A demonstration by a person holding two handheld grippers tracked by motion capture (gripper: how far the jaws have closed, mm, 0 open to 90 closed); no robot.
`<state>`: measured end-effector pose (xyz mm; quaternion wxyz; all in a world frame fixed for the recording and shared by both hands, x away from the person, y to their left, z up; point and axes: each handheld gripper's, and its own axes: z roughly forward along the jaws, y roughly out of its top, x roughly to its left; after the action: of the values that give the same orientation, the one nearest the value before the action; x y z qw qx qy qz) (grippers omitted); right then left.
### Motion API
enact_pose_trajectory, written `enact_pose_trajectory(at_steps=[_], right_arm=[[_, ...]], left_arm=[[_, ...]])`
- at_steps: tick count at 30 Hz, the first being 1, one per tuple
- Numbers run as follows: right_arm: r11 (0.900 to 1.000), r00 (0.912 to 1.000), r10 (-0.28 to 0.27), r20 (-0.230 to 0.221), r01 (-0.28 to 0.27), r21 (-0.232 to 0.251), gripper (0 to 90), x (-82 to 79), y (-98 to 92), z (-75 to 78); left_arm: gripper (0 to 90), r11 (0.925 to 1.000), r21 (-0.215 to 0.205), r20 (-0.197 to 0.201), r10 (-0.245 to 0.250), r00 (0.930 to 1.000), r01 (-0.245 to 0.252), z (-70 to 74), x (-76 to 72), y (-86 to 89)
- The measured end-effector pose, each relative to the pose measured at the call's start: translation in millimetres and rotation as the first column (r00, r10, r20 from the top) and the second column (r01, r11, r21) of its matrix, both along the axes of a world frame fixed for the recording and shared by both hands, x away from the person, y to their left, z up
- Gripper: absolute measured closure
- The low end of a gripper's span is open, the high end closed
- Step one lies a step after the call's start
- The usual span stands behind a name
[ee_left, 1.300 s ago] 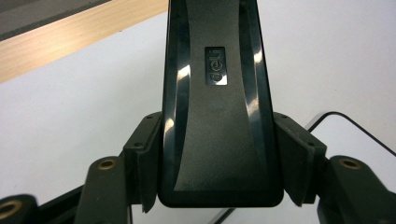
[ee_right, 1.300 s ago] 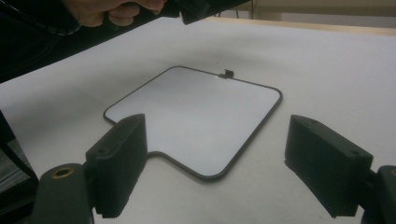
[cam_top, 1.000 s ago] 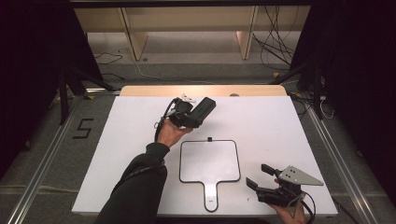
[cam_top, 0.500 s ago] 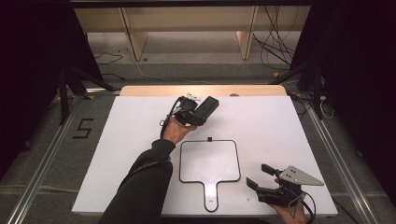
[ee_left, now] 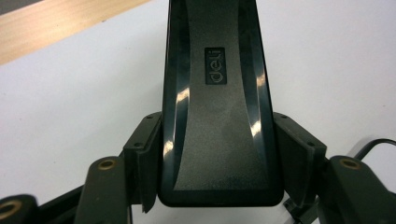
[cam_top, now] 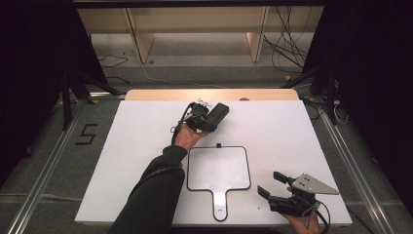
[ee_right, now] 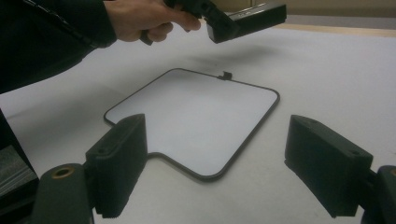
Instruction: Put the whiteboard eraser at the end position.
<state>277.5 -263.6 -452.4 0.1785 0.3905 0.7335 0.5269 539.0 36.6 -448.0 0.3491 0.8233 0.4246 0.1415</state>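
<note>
**Black stand held up, white board waiting**

From the high view, the left gripper (cam_top: 214, 117) is at the far middle of the white table (cam_top: 122, 161). It holds a black stand (cam_top: 220, 113) up in the air, past the far edge of the white board (cam_top: 218, 168). The board is flat, with a black rim and a short handle pointing to the near side. The right gripper (cam_top: 272, 184) waits at the near right, just beside the board, and its jaws stand apart with nothing in them.

In the left gripper view, the two jaws press on both sides of the black stand (ee_left: 217, 116). It is squeezed tight between them. The table is under it.

In the right gripper view, the jaws are wide apart and hold nothing. The board (ee_right: 196, 116) lies on the table in front of them. Farther off, the other hand (ee_right: 144, 18) holds the stand (ee_right: 247, 18) above the table.

I think the pick-up is done. Putting the stand down in its place is what is left, and the board has not been touched yet.
</note>
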Motion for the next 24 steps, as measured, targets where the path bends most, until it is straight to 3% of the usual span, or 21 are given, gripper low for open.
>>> enact_pose_trajectory(at_steps=[14, 24], right_arm=[[1.0, 1.0, -0.006, 0.004, 0.006, 0.0, 22.0, -1.5, -2.4, 0.3], [1.0, 1.0, -0.006, 0.004, 0.006, 0.0, 22.1, -2.7, -2.8, 0.5]], left_arm=[[40.5, 0.9996, 0.006, -0.027, 0.028, 0.9992, -0.028, -17.2, 2.8, 0.8], [40.5, 0.999, 0.039, -0.023, 0.022, 0.9995, -0.022, -21.6, 3.1, -1.5]])
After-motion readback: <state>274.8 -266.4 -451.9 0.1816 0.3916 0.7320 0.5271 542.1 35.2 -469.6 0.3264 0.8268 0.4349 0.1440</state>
